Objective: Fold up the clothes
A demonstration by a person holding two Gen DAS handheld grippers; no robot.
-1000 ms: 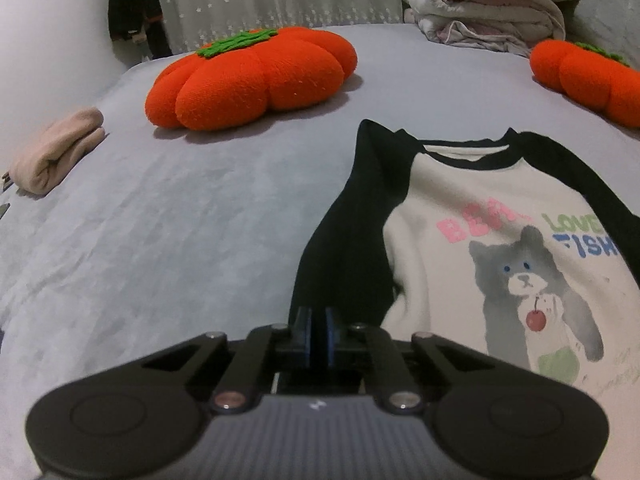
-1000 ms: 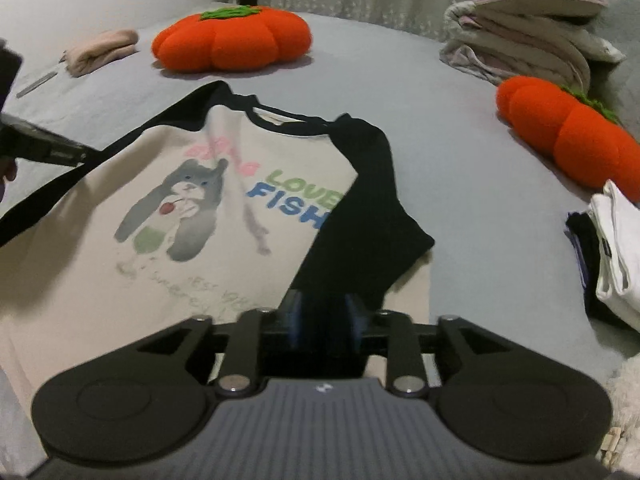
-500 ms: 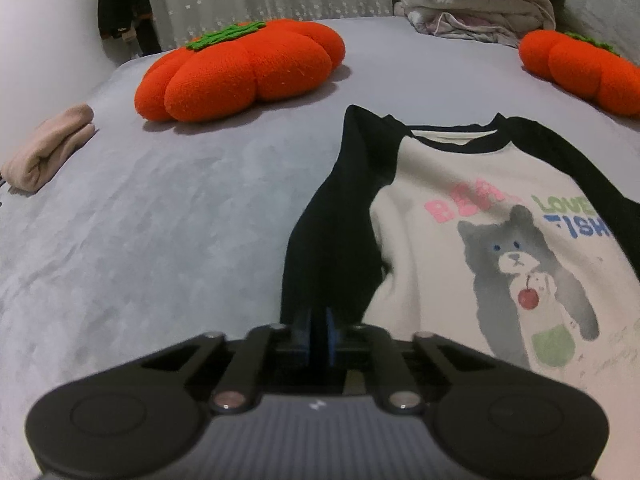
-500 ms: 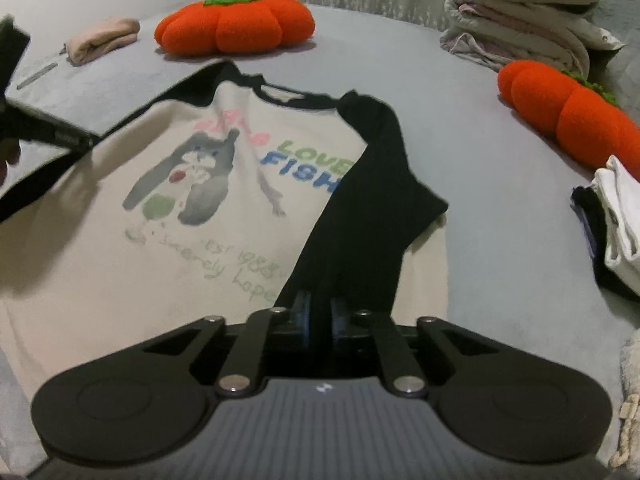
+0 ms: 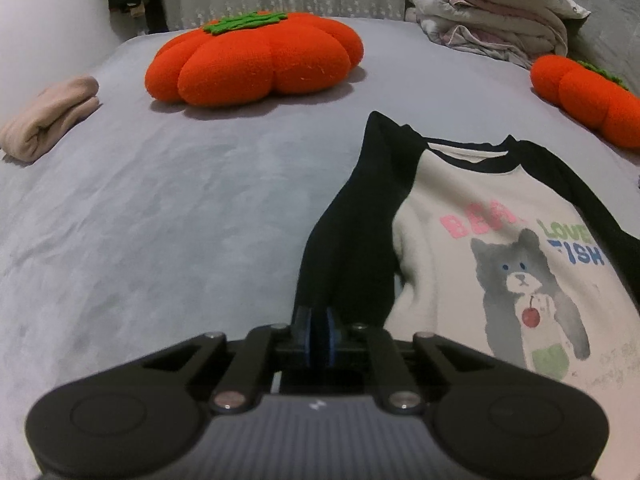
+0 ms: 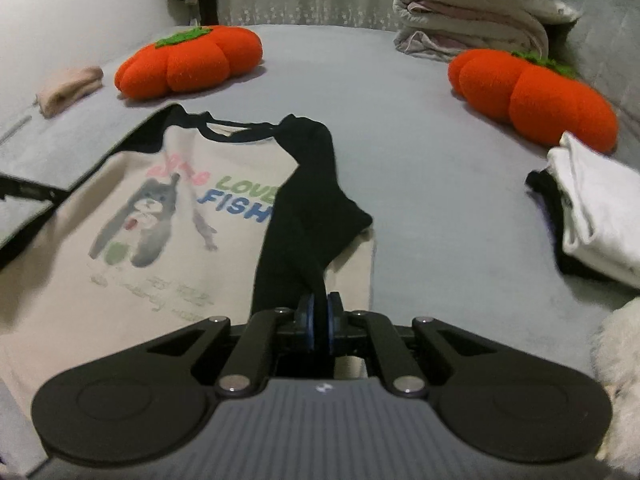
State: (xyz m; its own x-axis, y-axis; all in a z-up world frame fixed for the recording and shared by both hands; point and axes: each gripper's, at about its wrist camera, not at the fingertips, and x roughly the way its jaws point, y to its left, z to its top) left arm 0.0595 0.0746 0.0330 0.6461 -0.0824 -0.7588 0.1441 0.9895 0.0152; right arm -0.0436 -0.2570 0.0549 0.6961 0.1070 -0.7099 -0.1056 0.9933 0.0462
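**Both sleeves pinched over a flat raglan shirt**

Compared with a second earlier, the shirt [image 6: 192,216] remains spread on the grey bed [image 5: 160,208], both sleeves still clamped. Left gripper [image 5: 319,334] grasps the left black sleeve [image 5: 352,248]; right gripper [image 6: 319,322] grasps the right black sleeve [image 6: 304,216], folded over the shirt's edge.

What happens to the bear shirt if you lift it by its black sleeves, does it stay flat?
Probably not. The bear shirt looks soft: each black sleeve already bends and drapes where the left gripper and right gripper pinch it. The middle would likely sag. It seems light.
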